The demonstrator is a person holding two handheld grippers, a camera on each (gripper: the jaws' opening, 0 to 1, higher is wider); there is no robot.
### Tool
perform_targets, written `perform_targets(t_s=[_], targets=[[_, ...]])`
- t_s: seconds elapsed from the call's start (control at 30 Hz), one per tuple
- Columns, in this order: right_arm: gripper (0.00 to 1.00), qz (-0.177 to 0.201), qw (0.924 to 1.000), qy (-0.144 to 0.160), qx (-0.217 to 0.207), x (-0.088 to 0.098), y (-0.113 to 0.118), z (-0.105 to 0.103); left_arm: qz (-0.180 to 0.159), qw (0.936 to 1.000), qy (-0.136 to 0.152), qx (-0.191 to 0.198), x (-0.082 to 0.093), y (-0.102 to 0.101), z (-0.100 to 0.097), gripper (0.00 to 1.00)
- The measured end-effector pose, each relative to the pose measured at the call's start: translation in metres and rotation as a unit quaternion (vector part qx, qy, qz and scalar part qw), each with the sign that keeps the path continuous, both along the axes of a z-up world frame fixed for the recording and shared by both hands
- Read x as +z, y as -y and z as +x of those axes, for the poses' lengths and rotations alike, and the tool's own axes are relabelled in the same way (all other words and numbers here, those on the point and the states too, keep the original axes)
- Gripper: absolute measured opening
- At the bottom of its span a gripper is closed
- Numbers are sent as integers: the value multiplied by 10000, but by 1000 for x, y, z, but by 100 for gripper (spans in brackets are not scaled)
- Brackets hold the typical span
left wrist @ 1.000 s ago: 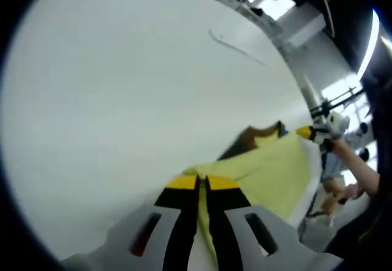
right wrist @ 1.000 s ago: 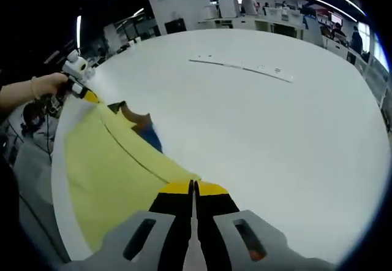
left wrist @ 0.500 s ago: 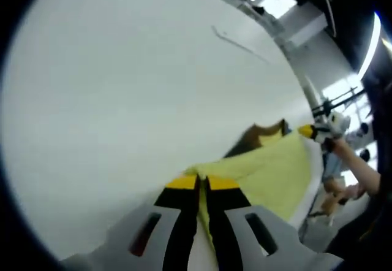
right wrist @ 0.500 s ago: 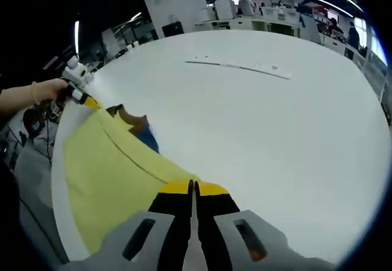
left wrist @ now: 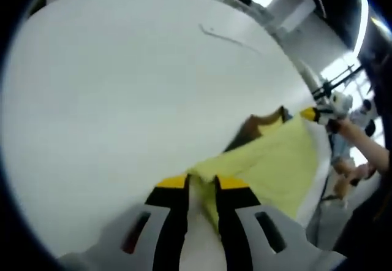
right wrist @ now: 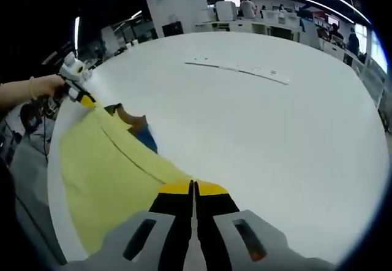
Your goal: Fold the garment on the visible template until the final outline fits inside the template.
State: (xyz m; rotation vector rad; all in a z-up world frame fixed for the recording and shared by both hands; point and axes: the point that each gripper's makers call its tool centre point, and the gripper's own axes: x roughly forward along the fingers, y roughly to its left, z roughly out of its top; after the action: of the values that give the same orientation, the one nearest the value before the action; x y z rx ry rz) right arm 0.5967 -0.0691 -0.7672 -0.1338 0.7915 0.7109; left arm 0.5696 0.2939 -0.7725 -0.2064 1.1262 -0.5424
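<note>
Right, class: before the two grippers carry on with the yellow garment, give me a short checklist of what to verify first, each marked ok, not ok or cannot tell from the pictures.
1. Left gripper has hold of the yellow garment: ok, cloth sits between its slightly parted jaws.
2. Right gripper has hold of the garment's edge: ok, jaws closed at the cloth's corner.
3. Garment lies flat, without bunching: not ok, it is draped off the white table, with brown and blue cloth showing at the far end.
4. Template lines visible for alignment: cannot tell, only a thin strip shows far across the table.
5. Whole garment in view: ok in the right gripper view.
</note>
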Motion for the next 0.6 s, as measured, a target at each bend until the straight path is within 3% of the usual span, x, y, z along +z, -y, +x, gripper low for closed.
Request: perform_targets(t_s=[0.13,0.47,0.6], targets=[[1,-2,9999,39,-143,4,7,2,149,9999,44,66,2,-8,0,23],[2,-92,9989,302,-335,31,23,-4,154,9993,261,238,25,-23,-4,25],[9,-40,9988,328,-348,40,24,-13,81,9989,387,255,37,-19,-15,25]])
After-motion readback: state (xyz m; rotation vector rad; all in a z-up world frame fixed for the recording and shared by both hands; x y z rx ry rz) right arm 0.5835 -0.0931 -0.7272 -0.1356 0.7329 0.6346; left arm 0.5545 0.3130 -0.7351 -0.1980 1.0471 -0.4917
